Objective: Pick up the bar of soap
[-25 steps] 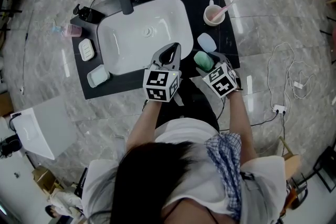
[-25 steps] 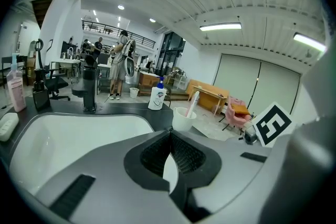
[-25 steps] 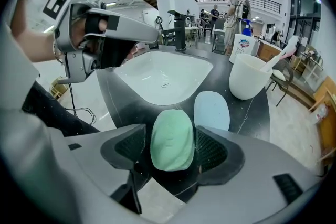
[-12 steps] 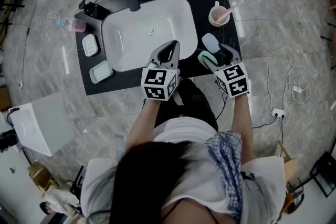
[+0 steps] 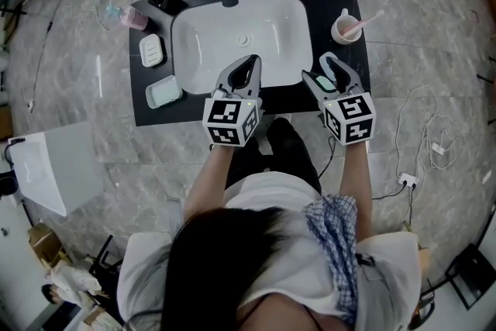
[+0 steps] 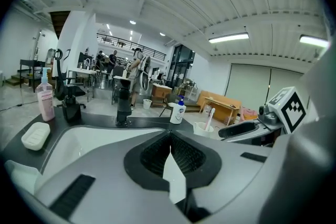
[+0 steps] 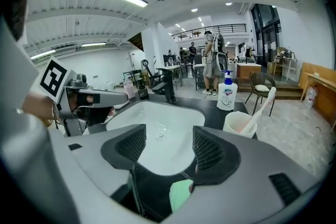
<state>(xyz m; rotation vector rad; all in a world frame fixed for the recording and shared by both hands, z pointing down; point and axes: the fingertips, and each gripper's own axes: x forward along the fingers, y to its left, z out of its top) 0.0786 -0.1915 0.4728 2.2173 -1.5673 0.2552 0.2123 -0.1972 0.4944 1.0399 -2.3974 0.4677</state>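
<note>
Soap (image 7: 181,194), green, low btwn right claw (image 7: 169,140) jaws, jaws apart, by sink (image 5: 209,50) right corner. Left claw (image 6: 169,139) closed, empty.

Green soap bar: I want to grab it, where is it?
In the right gripper view the green soap bar sits low between the right tool's open jaws, near the right one, on the black counter just short of the white sink.
</note>
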